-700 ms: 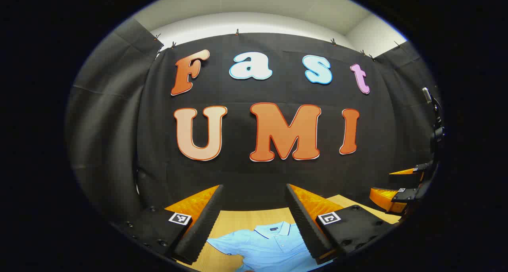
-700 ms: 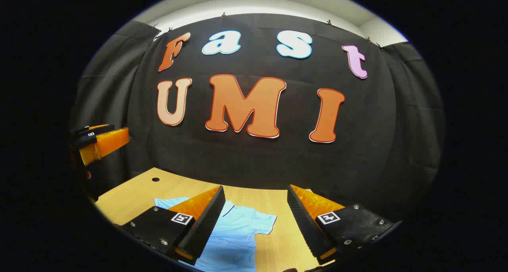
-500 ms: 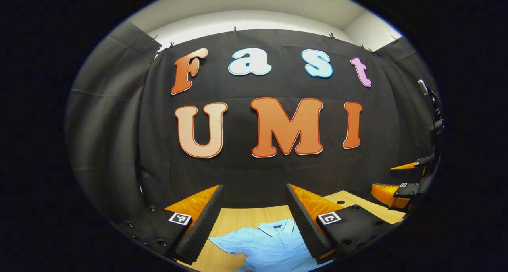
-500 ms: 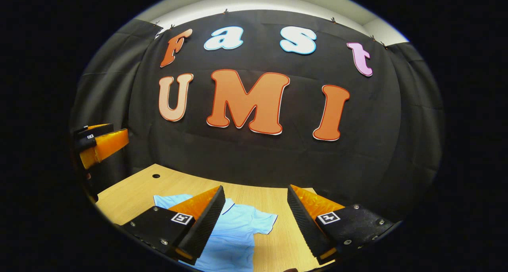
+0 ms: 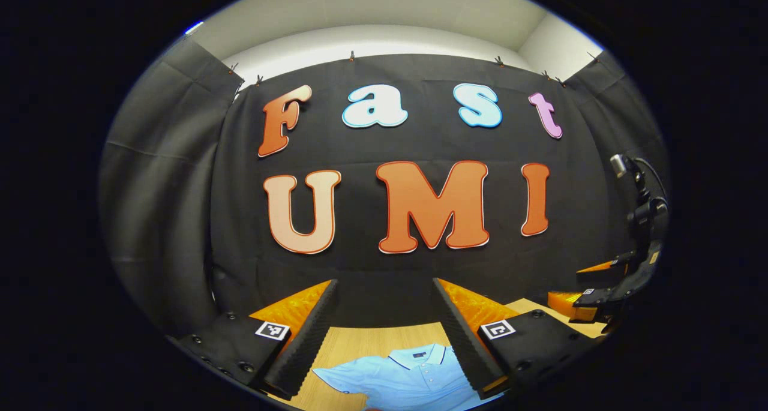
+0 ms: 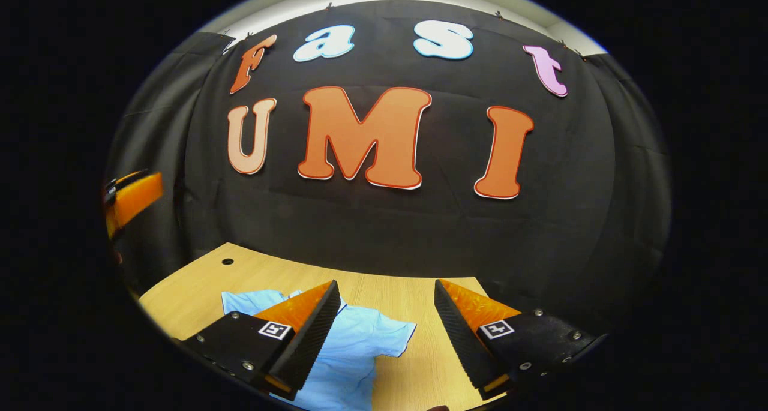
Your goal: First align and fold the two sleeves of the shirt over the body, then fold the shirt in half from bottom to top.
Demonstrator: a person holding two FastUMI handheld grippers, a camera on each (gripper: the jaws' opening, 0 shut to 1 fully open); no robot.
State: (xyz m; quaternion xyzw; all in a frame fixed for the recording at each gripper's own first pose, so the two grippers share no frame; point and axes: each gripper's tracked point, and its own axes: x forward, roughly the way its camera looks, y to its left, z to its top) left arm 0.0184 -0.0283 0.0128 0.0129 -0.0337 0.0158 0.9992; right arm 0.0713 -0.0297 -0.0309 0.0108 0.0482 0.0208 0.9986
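Neither sleeve is folded yet, so the work stands at the very start: the approach to the first sleeve fold. One light blue shirt (image 5: 408, 378) lies flat on the wooden tabletop (image 6: 252, 276), collar toward the booth wall. In the left gripper view it sits at 6 o'clock, between and below that gripper's fingers; in the right gripper view it spreads from 6 toward 7 o'clock, with one short sleeve (image 6: 393, 336) pointing toward 5 o'clock.

The left gripper (image 5: 384, 333) is spread wide and holds nothing; it hangs above the shirt, apart from the cloth. The right gripper (image 6: 384, 333) is likewise spread and empty, over the shirt's side where that sleeve lies. (The other gripper also appears at the 3 o'clock edge of the left view, and at 9 o'clock in the right view.)

Judging from this, the next move calls for each gripper to come down to a sleeve, pinch its outer edge, and carry it inward over the body, keeping the two sleeves level with each other.

Count: one shirt, two grippers, one tabletop, and one small hole (image 6: 227, 261) in it.
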